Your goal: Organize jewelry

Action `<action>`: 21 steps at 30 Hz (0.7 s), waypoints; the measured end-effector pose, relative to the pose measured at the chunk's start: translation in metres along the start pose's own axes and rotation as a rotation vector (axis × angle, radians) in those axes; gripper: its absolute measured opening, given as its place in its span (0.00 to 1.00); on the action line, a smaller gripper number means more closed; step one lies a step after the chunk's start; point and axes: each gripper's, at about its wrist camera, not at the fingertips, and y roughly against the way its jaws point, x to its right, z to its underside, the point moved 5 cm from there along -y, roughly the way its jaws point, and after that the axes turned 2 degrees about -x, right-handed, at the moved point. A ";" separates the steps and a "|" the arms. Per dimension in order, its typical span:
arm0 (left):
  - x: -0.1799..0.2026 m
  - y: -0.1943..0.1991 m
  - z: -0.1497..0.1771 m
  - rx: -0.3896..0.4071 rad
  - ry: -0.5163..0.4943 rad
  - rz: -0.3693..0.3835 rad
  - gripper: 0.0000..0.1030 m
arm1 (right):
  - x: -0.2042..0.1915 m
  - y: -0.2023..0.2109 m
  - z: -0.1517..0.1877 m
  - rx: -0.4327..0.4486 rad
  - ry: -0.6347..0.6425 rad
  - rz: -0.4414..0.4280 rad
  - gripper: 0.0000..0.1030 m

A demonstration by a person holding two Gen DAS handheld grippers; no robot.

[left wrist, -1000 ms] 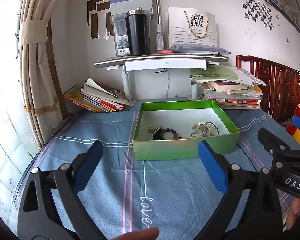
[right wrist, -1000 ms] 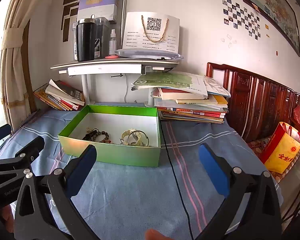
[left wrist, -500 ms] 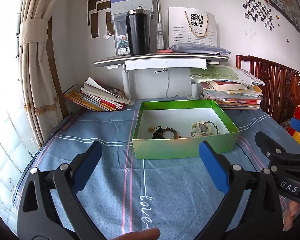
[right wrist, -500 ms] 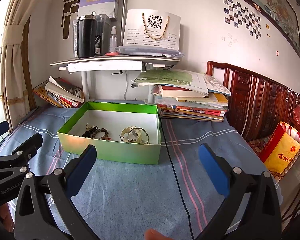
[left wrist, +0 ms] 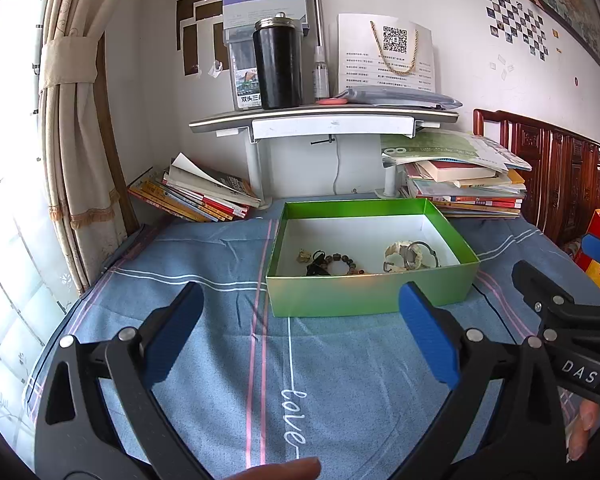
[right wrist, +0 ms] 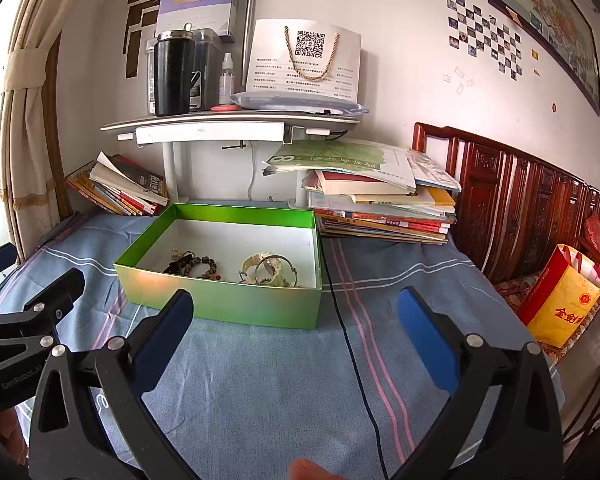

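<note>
A green box (left wrist: 364,296) (right wrist: 228,304) with a white inside sits on the blue cloth in front of both grippers. Inside it lie a dark beaded bracelet (left wrist: 342,262) (right wrist: 204,266) with a small charm, and a pale shell bracelet (left wrist: 400,254) (right wrist: 260,270) under a metal bangle (left wrist: 422,254) (right wrist: 278,268). My left gripper (left wrist: 300,336) stands open, short of the box's near wall, with nothing between its blue pads. Open too and holding nothing, my right gripper (right wrist: 294,332) hangs before the box's near right corner.
The blue striped cloth (left wrist: 228,360) covers the table. Book stacks lie at the back left (left wrist: 196,196) and back right (left wrist: 464,188). A black cable (right wrist: 352,352) runs across the cloth right of the box. A small shelf (left wrist: 324,118) holds a black flask. A yellow bag (right wrist: 560,300) stands at right.
Both grippers have drifted slightly, so the box sits a little higher in the views. Both stay open, and the jewelry in the box has not moved.
</note>
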 end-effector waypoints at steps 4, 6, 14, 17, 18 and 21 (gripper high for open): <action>0.000 0.000 0.000 0.001 -0.001 0.001 0.95 | 0.000 0.000 0.000 0.000 0.001 -0.001 0.97; 0.000 0.000 0.000 0.000 -0.002 0.001 0.95 | 0.000 0.000 0.000 0.001 0.001 0.000 0.97; -0.003 -0.003 0.004 -0.009 0.000 -0.005 0.96 | 0.000 0.000 0.000 -0.002 0.002 -0.001 0.97; -0.002 -0.003 0.004 -0.009 0.000 -0.004 0.96 | 0.000 0.000 0.000 -0.002 0.002 0.000 0.97; -0.002 -0.003 0.004 -0.010 0.000 -0.005 0.96 | 0.000 0.000 0.000 -0.002 0.001 -0.001 0.97; -0.003 -0.003 0.006 -0.010 -0.001 -0.006 0.96 | 0.000 0.000 0.000 -0.001 0.002 -0.001 0.97</action>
